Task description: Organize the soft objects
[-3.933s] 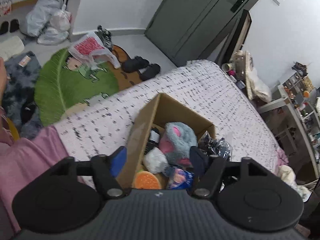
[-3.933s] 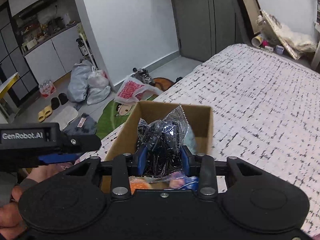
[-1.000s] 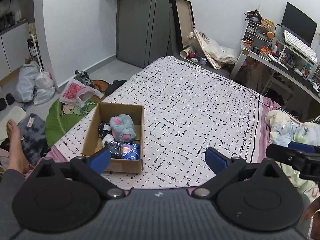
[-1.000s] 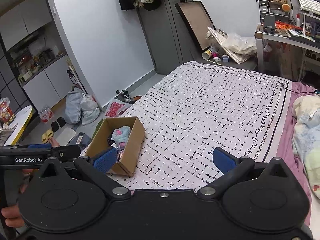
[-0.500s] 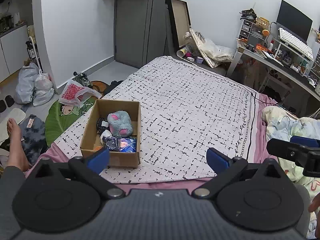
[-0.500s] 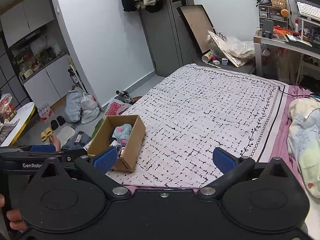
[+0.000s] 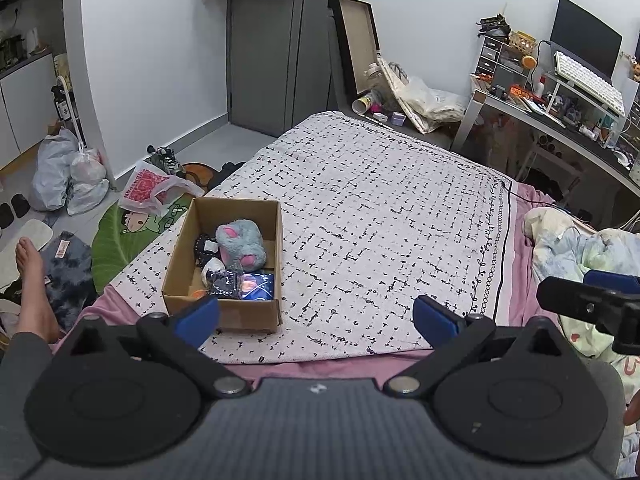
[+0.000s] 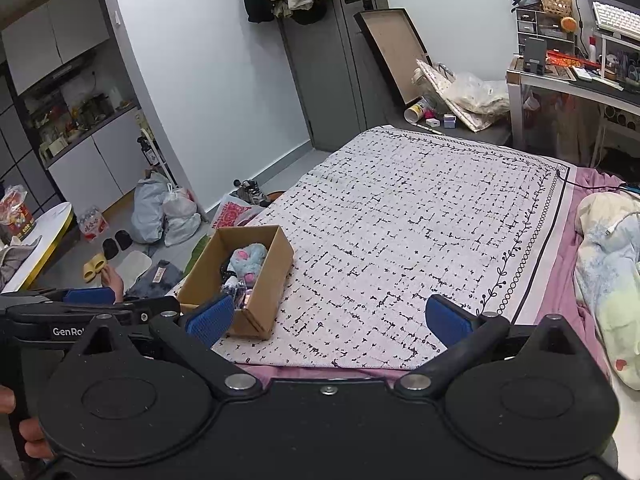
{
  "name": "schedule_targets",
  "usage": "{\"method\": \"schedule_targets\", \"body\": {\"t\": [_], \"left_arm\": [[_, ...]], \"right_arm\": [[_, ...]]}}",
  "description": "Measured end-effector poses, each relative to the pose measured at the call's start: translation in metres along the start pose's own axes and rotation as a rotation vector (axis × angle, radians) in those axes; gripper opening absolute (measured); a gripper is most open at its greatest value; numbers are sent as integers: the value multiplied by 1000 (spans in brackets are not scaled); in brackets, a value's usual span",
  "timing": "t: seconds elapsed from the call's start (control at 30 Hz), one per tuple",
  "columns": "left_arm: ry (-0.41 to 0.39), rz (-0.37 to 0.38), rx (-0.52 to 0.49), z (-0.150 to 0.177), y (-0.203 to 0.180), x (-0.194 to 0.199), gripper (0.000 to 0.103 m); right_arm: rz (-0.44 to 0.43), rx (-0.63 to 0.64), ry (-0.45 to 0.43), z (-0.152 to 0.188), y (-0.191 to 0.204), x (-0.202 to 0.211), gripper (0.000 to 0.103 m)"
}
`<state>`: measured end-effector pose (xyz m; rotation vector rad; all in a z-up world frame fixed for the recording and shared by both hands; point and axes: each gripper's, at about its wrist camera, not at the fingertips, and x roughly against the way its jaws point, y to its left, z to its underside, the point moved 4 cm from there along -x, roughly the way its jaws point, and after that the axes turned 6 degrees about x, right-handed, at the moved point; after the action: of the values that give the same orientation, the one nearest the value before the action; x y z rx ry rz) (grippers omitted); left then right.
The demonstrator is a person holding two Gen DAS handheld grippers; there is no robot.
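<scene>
A cardboard box (image 7: pixel 176 268) stands on the bed's near left corner; it also shows in the right wrist view (image 8: pixel 280 256). Inside lie a grey-and-pink plush toy (image 7: pixel 240 246), a crinkly black bag (image 7: pixel 222 282), a blue packet (image 7: pixel 258 286) and other soft items. My left gripper (image 7: pixel 316 318) is open and empty, well back from the box. My right gripper (image 8: pixel 328 320) is open and empty too, held off the bed's near edge. The right gripper's side also shows at the right edge of the left wrist view (image 7: pixel 592 304).
The bed wears a white black-dashed cover (image 7: pixel 380 220). A pale crumpled blanket (image 7: pixel 580 248) lies at the right. A desk with keyboard (image 7: pixel 588 80) stands beyond. Bags (image 7: pixel 68 176), a green mat (image 7: pixel 120 236) and a bare foot (image 7: pixel 32 280) are on the floor at left.
The right gripper let go of the black bag, which now lies in the box. Both grippers opened wide and pulled far back from the box.
</scene>
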<state>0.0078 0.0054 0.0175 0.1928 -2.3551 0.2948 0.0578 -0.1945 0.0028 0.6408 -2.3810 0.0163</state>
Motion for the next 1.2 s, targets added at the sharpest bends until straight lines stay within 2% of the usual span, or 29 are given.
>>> {"method": "schedule_targets", "body": {"t": [1.2], "left_arm": [[-1, 1, 6, 1, 1, 2, 102]], "right_arm": [[5, 1, 9, 3, 4, 2, 103]]}}
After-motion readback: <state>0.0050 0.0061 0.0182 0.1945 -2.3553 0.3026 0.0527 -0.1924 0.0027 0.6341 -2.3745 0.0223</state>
